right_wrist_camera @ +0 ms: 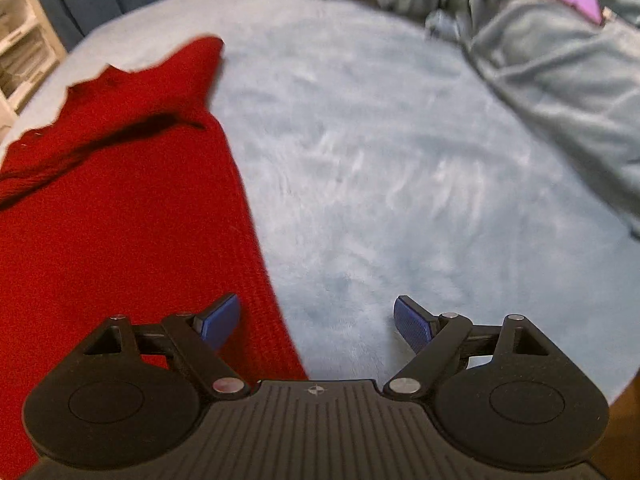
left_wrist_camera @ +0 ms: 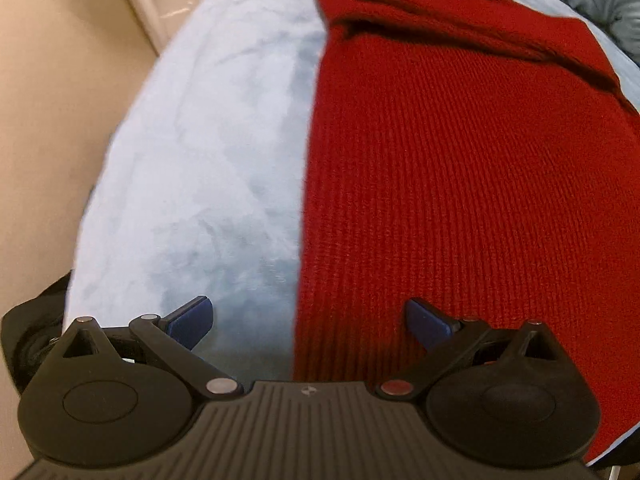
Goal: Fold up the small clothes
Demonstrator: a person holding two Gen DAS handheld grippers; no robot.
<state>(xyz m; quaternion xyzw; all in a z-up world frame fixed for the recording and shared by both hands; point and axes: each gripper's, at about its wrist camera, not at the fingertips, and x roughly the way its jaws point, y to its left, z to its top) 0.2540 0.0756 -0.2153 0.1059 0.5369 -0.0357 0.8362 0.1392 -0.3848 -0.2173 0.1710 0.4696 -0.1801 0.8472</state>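
Blue bed (left_wrist_camera: 192,184): sweater (left_wrist_camera: 460,184) lengthwise, collar far.

We look steeply down, close in, from each wrist along its fingers: our left view faces the red sweater's (left_wrist_camera: 460,184) left edge, our right view its right edge, both sharing it and the blue bed (right_wrist_camera: 400,184).

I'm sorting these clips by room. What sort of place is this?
Most likely a bedroom. A red sweater lies on a soft, light blue blanket that covers a bed-like surface, with rumpled grey-blue bedding heaped at the far side and white shelves beyond the edge.
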